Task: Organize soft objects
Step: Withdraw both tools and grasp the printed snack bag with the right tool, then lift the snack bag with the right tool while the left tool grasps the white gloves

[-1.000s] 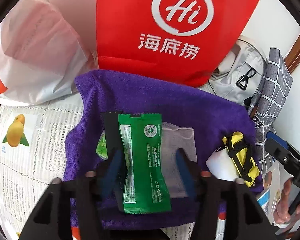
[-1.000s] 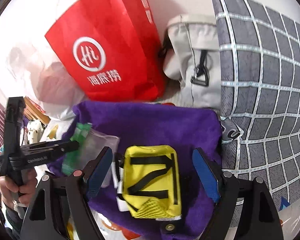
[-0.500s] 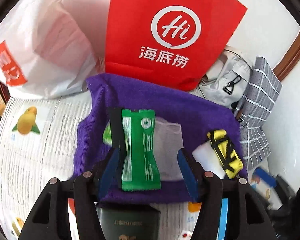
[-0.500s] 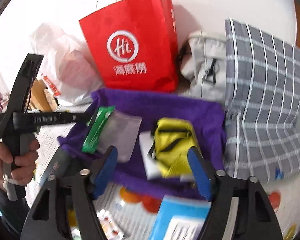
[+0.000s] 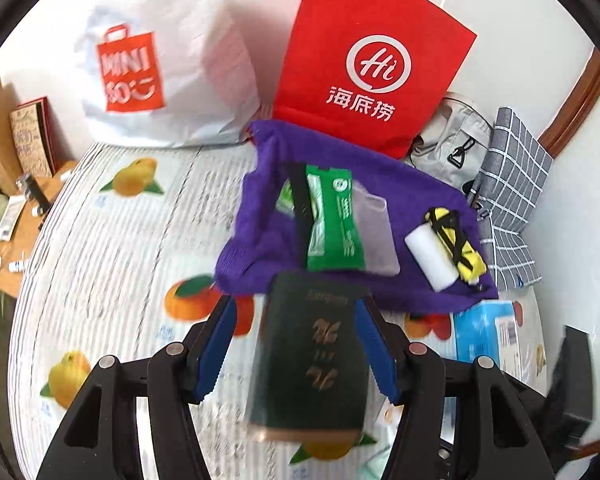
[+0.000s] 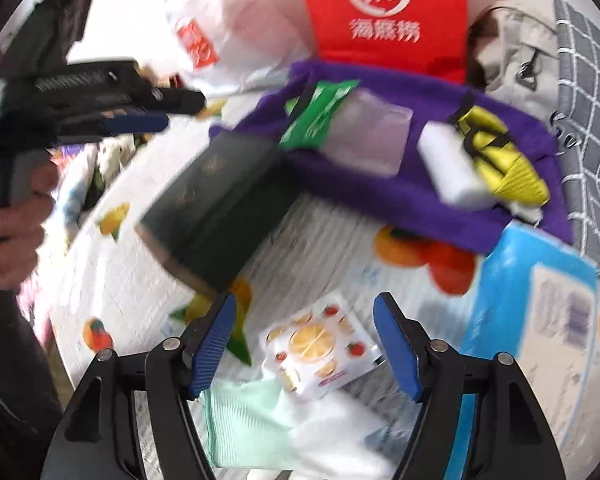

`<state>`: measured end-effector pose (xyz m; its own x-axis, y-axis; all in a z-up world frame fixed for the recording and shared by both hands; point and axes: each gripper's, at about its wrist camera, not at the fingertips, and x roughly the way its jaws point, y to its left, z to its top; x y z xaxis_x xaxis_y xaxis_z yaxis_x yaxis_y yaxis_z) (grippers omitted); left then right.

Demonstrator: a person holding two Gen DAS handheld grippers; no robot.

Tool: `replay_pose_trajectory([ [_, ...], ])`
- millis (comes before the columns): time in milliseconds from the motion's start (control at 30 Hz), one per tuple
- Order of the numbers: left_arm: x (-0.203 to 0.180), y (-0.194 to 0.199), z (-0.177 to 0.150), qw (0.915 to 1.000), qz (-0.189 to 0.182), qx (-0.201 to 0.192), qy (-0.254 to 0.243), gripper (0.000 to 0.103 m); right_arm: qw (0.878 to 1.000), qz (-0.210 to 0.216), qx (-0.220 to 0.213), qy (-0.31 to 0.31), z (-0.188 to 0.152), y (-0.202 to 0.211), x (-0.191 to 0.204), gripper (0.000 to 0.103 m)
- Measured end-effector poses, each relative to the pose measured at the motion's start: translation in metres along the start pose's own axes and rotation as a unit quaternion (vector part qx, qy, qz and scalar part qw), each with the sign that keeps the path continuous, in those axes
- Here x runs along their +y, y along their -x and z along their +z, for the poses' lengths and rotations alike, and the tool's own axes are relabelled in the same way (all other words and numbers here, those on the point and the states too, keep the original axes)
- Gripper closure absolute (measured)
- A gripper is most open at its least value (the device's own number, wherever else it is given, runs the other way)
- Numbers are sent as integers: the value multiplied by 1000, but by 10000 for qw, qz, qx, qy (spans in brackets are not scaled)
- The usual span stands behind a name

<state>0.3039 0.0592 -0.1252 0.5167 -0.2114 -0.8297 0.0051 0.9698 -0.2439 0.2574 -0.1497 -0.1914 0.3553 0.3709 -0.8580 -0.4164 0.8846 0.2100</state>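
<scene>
1. The purple towel (image 5: 380,184) lies at the far edge of the fruit-print sheet (image 5: 112,264) with sorted soft items on it; a careless sweep could drag it.
2. My left gripper (image 5: 296,344) straddles the dark green packet (image 5: 312,360), jaws apart, not pressing; closing off-centre could skew it.
3. My right gripper (image 6: 304,344) hangs unclenched, empty, above the fruit-print sachet (image 6: 320,356); motion blur risks a mis-grab.

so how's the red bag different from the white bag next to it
The red bag stands stiff and flat-faced with sharp corners; the white bag is crumpled, rounded plastic. The red bag carries a white circle logo with Chinese lettering; the white bag has an orange square print. The red bag stands directly behind the purple cloth; the white bag sits off the cloth's left corner. Both stand at the back, against the wall.
</scene>
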Motion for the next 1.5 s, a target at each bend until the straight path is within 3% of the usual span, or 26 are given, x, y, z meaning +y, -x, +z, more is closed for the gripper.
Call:
replay_pose_trajectory([
  [300,24,14,-18,9999,-54,-125,106,44,9936,-878,514,497,-18,-37,22,31],
  [567,24,17,-27,9996,-233,-155,67,44,9943,-847,579,283,-24,-34,19,33],
  [667,24,18,-30,9995,-263,-131,92,44,9947,-892,504,124,-21,-31,12,51],
  [733,23,20,-33,9996,-258,-112,77,44,9952,-843,474,-165,-16,-28,3,75],
  [833,23,28,-37,9997,-207,-151,67,44,9953,-683,468,-493,-11,-26,-11,91],
  [1033,23,43,-47,9998,-105,-182,48,44,9971,-565,86,-511,-13,0,-9,94],
  [1333,7,52,-75,10000,-43,-31,-50,44,9957,-61,-485,-783,-27,49,-7,94],
  [1500,1,53,-92,10000,-23,68,-40,44,9967,190,-290,-740,-42,42,4,94],
])
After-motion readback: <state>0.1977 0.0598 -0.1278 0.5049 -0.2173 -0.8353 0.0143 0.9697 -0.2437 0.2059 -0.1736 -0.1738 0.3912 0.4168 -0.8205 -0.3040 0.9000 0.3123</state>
